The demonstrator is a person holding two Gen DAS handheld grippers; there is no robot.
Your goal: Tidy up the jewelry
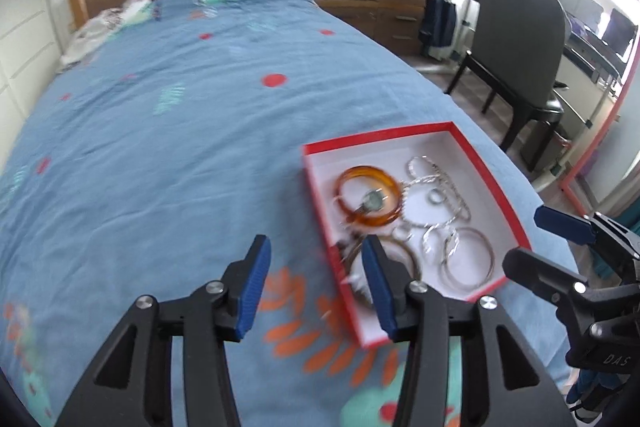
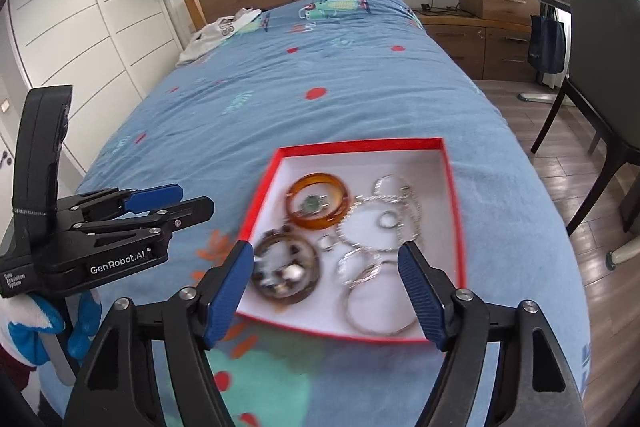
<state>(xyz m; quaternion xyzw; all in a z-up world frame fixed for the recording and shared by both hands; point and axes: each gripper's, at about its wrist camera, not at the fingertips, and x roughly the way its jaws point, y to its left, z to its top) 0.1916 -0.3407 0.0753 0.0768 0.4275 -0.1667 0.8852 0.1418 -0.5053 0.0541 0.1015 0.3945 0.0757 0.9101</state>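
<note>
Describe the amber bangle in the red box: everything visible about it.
The amber bangle is a thick, glossy, translucent orange-brown ring that looks like resin or plastic. It lies flat on the white floor of the red box, in the far left part. A small greenish piece, too blurred to identify, sits across its opening. A silver chain lies right beside it; contact is unclear. Neither tool touches it.

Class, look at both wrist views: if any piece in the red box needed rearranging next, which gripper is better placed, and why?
Probably the right gripper: it is open and framing the jewelry in the red box. The left gripper, also open, points mostly at the bedspread beside it.
</note>
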